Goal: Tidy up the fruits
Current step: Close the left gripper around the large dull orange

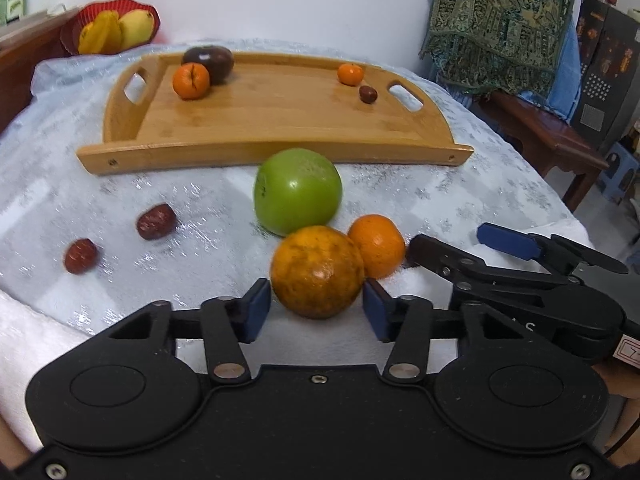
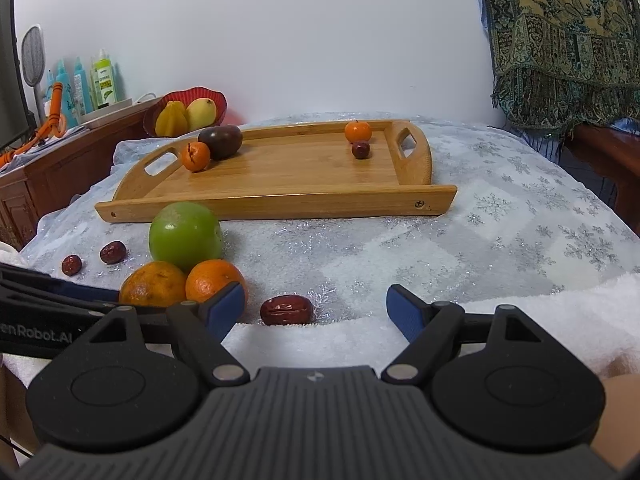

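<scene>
A mottled orange (image 1: 317,271) lies on the white cloth between the open jaws of my left gripper (image 1: 316,310), whose pads stand either side of it without visibly pressing. A smaller orange (image 1: 378,245) touches it, and a green apple (image 1: 298,191) sits behind. Two red dates (image 1: 156,221) (image 1: 81,255) lie to the left. My right gripper (image 2: 316,308) is open and empty, with a red date (image 2: 286,310) just ahead of its left finger. The wooden tray (image 1: 256,120) holds a dark fruit (image 1: 209,63), two small oranges (image 1: 191,81) (image 1: 350,74) and a date (image 1: 368,94).
A red bowl (image 1: 110,26) with yellow fruit stands at the back left by a wooden cabinet (image 2: 44,176) with bottles. A patterned cloth (image 1: 500,20) hangs at the right over a wooden bench (image 1: 548,136). The table edge curves away to the right.
</scene>
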`<state>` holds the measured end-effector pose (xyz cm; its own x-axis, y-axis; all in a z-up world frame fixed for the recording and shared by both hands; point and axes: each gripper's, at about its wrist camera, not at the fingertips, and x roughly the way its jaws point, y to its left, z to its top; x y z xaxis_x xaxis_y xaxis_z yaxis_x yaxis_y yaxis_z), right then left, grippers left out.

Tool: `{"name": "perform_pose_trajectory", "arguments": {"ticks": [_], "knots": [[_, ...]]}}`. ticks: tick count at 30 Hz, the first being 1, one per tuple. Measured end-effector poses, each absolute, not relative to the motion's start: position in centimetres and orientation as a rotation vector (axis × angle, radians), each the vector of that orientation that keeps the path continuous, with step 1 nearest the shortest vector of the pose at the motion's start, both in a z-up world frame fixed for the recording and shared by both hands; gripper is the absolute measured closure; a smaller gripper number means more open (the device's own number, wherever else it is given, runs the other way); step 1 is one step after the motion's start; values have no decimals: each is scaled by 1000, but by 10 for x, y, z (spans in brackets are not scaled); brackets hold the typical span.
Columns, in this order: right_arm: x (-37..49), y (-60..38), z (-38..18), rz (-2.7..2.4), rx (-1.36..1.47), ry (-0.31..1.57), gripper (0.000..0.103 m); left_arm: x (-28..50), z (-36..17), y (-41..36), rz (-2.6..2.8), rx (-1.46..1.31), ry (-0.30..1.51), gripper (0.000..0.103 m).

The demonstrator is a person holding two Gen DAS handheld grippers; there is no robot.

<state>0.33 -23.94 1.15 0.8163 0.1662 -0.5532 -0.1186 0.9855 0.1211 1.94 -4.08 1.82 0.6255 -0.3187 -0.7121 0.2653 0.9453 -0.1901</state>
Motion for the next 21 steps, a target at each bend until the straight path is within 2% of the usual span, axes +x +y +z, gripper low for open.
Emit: {"name": "perform_pose_trajectory", "arguments": {"ticks": [11,21], "knots": [[6,-236,13,241,121,590,15,20,27,-26,-265,-81,787,57],[5,-205,16,328,24,604,16,31,33,-12,-228,-70,754,58]]}}
